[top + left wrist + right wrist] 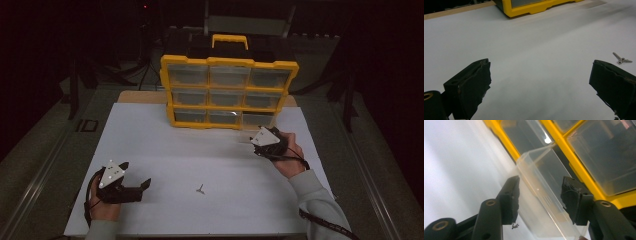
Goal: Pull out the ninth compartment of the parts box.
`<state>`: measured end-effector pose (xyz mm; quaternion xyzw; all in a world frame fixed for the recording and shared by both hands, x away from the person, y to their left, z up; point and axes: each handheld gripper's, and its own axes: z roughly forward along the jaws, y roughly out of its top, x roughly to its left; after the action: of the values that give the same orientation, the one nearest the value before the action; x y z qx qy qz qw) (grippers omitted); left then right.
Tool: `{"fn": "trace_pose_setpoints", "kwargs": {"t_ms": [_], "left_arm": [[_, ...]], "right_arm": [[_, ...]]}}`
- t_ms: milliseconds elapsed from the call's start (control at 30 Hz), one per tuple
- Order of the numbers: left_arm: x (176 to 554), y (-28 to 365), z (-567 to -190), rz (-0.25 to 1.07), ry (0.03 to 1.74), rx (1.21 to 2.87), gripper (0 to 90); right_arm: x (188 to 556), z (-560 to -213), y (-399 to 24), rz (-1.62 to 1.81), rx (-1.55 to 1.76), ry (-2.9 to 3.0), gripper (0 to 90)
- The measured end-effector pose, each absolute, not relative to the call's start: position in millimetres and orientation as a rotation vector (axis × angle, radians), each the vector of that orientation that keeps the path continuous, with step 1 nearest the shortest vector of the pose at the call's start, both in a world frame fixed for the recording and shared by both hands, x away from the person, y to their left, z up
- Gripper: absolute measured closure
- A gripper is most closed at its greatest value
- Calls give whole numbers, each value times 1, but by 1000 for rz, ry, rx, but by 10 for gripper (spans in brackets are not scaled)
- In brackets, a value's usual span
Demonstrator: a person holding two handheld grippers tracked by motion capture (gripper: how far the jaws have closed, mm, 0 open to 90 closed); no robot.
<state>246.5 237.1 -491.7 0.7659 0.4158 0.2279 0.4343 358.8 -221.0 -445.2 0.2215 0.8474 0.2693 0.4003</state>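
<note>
The right gripper [261, 140] sits at the lower right corner of the yellow organizer [227, 93] in the high view, at the bottom-right clear drawer [256, 120], which looks drawn forward out of its slot. That placement suits a hand working a drawer. The left gripper [140, 187] rests low on the white table sheet [165, 150], well apart from the cabinet, lying idle with its jaws pointed toward the small wing screw [200, 189] on the sheet between the two hands. I judge that the screw is meant for the opened drawer.

In the left gripper view, the left gripper [540, 80] has its jaws spread wide with nothing between them. The wing screw [621, 59] lies just beyond the right-hand jaw, apart from it, and the organizer's yellow base [534, 8] shows far off at the top.

In the right gripper view, the right gripper [540, 196] straddles the clear drawer [544, 192], jaws about half open. The left pad [511, 195] stands just beside the drawer's front wall, the right one is behind the transparent plastic, and neither seems to press. So the drawer appears let go, left pulled out of the yellow frame [574, 162] so that its open top can receive something.
</note>
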Motion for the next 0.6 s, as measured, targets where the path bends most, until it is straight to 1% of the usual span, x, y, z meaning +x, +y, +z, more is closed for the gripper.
{"fn": "trace_pose_setpoints", "kwargs": {"t_ms": [67, 100, 300, 467, 600], "left_arm": [[247, 237, -492, 568, 1036, 1908, 42], [247, 237, -492, 568, 1036, 1907, 42], [247, 237, -492, 567, 1036, 1907, 42], [247, 237, -492, 567, 1036, 1906, 42], [247, 237, -492, 566, 1036, 1907, 42]], "right_arm": [[360, -442, -223, 733, 604, 2146, 462], [361, -438, -228, 831, 681, 2160, 438], [364, -429, -237, 1026, 850, 2187, 364], [365, -427, -241, 1126, 922, 2193, 324], [365, -426, -246, 1212, 974, 2190, 318]]}}
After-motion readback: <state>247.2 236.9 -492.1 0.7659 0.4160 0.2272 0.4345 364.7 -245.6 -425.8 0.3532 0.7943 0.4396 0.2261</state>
